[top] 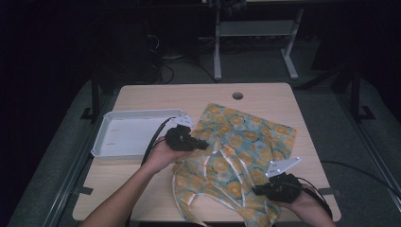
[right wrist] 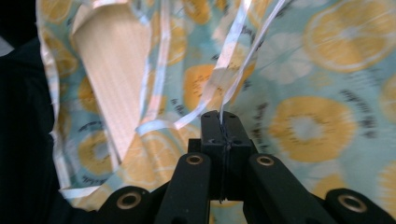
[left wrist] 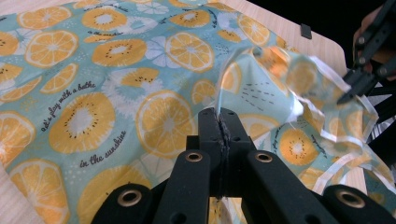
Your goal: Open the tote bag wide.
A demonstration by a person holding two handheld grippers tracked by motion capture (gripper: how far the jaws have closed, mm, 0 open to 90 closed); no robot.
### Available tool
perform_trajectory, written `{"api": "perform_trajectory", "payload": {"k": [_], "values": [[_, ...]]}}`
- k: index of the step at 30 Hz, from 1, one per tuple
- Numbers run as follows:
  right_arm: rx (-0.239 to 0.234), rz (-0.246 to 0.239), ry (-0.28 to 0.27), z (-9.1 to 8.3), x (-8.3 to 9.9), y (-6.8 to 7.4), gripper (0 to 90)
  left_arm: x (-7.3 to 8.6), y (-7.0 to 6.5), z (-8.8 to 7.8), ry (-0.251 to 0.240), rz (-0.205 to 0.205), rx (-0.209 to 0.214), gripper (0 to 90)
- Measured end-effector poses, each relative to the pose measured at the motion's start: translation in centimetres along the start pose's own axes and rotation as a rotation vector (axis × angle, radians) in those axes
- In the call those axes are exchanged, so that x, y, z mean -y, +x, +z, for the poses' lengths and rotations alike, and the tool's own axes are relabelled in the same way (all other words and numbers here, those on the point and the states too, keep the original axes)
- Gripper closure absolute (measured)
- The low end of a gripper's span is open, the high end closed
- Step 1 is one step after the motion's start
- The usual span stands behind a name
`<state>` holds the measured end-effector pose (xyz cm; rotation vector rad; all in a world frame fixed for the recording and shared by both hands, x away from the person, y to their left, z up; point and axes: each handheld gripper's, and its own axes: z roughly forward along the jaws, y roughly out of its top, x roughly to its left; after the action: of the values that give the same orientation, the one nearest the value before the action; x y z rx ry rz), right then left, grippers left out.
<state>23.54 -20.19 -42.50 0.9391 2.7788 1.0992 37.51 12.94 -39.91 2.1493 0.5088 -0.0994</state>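
Black jaws on both grippers are fully closed, each pinching cloth. Left gripper (left wrist: 219,122): jaws together on a fold of the fruit-print cloth (left wrist: 116,93), a thin edge rising from between the tips. Right gripper (right wrist: 221,122): jaws clamped on a white-trimmed strap edge (right wrist: 233,70) of the same cloth.

Cloth lies mid-table, centre to lower right of the high view, near part bunched between the grippers, far part flat. White tray (top: 106,137) sits at left, just beside the left gripper (top: 201,144); right gripper (top: 259,190) is at the lower right.

Looks like a fold or spread step. To do it well: keep both pinches firm, lift evenly, keep tension between hands so the straps don't tangle, avoid dragging cloth off the table (top: 156,94) edge.
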Motion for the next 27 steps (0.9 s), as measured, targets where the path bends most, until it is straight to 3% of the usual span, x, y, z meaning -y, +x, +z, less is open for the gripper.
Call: {"api": "perform_trajectory", "payload": {"k": [9, 16, 27], "values": [[0.117, -0.001, -0.078, -1.9, -1.4, -2.1, 89.3, 0.0, 0.5, -0.8, -0.028, -0.021, -0.019, 89.4], [0.18, 0.041, -0.109, -2.9, -2.1, -4.5, 89.3, -0.3, 1.4, -1.0, -0.018, -0.017, -0.041, 89.4], [0.262, 0.115, -0.137, -3.1, -2.5, -8.1, 89.3, -1.5, 3.2, 0.7, 0.01, -0.032, -0.078, 87.7]]}}
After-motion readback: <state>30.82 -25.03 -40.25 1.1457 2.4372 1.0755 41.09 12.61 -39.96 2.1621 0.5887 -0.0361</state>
